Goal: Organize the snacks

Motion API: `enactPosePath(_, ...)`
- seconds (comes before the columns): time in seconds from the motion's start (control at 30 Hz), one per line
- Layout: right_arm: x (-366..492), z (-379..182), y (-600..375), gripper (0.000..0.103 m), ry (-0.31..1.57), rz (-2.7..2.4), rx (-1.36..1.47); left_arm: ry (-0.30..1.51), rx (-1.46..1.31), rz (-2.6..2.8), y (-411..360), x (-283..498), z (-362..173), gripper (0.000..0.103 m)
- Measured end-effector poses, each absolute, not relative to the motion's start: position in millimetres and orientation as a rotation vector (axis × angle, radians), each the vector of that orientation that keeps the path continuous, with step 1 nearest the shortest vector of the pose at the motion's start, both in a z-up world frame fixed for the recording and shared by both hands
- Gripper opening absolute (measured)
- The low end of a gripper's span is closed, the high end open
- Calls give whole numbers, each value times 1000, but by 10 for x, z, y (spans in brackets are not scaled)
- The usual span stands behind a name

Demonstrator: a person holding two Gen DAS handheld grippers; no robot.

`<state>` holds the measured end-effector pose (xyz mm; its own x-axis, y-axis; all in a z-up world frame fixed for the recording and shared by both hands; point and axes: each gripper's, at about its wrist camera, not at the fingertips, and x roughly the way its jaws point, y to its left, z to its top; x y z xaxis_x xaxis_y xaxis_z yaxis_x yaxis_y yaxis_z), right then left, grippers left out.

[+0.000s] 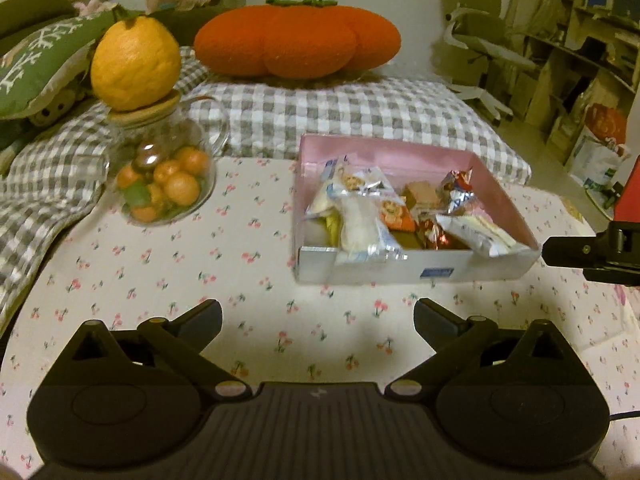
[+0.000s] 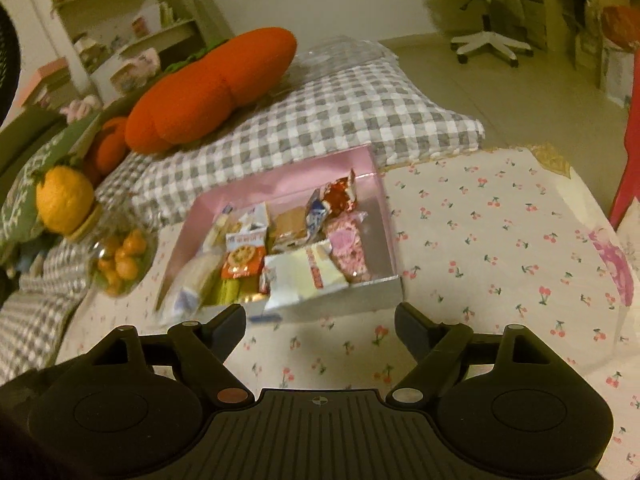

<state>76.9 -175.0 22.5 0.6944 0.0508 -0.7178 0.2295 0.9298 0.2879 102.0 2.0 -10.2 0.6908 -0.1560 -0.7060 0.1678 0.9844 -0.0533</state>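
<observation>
A shallow box with a pink lining (image 1: 400, 272) stands on the cherry-print cloth, and several wrapped snacks (image 1: 360, 216) lie piled inside it. My left gripper (image 1: 318, 308) hangs open in front of the box's near wall, with only cloth between its fingers. At the right edge of the left wrist view, a black finger of the other gripper (image 1: 568, 250) sits beside the box's right corner. In the right wrist view the same box (image 2: 352, 296) and its snacks (image 2: 296, 248) lie just past my right gripper (image 2: 320, 313), which is open and holds nothing.
A glass jar of small oranges (image 1: 164, 184) with a big yellow-orange fruit (image 1: 134, 64) on its lid stands left of the box. Behind are a grey checked quilt (image 1: 340, 112) and an orange pumpkin cushion (image 1: 296, 40). An office chair (image 2: 484, 16) and a red object (image 2: 632, 152) stand on the right.
</observation>
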Motion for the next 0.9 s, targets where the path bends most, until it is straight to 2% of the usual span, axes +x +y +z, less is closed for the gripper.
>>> enactPosePath(0.1, 679, 250, -1702, 89, 799, -93, 348, 796, 29, -165, 59, 933, -105, 102)
enactPosePath(0.9, 193, 228, -1205, 90, 879, -86, 179, 873, 45, -86, 140, 502, 0, 103)
